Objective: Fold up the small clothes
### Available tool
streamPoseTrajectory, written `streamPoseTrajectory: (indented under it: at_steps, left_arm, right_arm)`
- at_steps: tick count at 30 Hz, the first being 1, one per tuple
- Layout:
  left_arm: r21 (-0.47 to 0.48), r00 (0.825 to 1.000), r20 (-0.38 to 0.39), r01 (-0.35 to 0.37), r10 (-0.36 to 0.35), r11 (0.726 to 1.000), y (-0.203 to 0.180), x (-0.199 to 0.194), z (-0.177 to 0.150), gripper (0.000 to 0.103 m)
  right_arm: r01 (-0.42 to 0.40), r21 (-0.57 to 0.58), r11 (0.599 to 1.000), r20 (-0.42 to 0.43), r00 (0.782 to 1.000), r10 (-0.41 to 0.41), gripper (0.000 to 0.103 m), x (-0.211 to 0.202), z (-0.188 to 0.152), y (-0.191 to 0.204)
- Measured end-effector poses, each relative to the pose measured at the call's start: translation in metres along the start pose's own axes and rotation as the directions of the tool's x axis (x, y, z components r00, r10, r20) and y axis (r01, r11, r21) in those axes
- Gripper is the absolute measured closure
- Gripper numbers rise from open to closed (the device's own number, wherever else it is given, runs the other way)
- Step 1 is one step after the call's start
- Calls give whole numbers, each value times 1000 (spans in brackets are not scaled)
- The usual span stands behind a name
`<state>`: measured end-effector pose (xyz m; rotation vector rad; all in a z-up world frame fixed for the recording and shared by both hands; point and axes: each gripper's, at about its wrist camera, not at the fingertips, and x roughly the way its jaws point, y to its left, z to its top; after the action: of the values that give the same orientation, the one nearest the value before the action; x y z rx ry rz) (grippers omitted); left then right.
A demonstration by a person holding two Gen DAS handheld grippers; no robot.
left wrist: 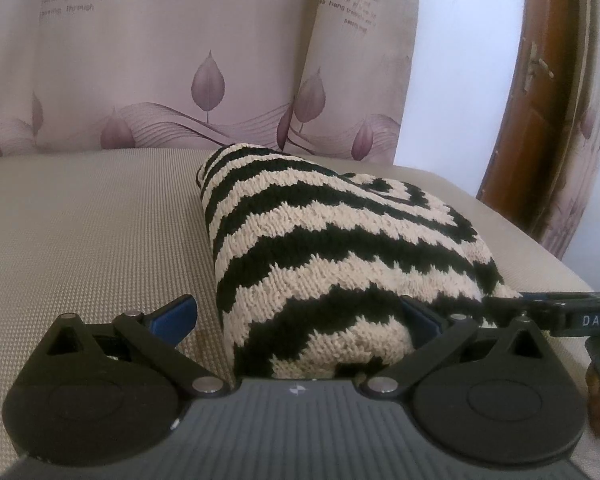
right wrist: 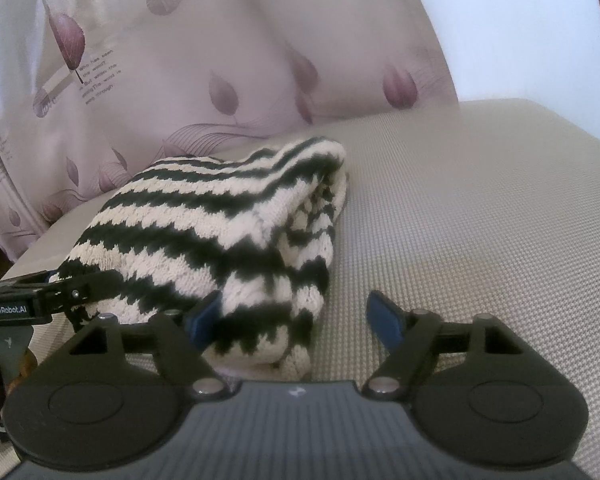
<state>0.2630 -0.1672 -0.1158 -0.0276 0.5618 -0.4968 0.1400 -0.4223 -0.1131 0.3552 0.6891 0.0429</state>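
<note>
Two grippers at the near edge of one striped knit, already doubled over into a thick bundle on the beige cushion, in front of a leaf-print curtain. Left gripper spread wide, near corner of the knit between its fingers but not pinched. Right gripper also released, wide apart around the other near corner. Probably between folds, or near the end of folding. Next: close on both corners together, lift evenly, lay the bundle over once more without letting the layers slide.
</note>
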Motion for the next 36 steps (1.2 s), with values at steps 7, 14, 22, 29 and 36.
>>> streamPoseTrajectory:
  at_steps: [7, 14, 22, 29, 36]
  left_arm:
    - [-28, 999, -18, 28, -29, 999, 5, -1, 0, 0]
    - [-106, 994, -58, 84, -90, 991, 17, 2, 0, 0]
    - [-111, 992, -77, 95, -104, 989, 16, 5, -2, 0]
    - [-112, 990, -77, 112, -121, 987, 18, 7, -2, 0]
    - [-109, 990, -75, 109, -117, 988, 16, 7, -2, 0]
  right_arm:
    - [-31, -3, 1000, -24, 999, 31, 24, 2, 1, -2]
    - [-128, 122, 984, -13, 991, 130, 24, -2, 3, -23]
    - [-180, 128, 975, -28, 982, 185, 24, -3, 3, -23]
    - [-202, 42, 978, -68, 976, 205, 58, 0, 2, -8]
    - [-175, 170, 970, -2, 984, 178, 49, -14, 2, -26]
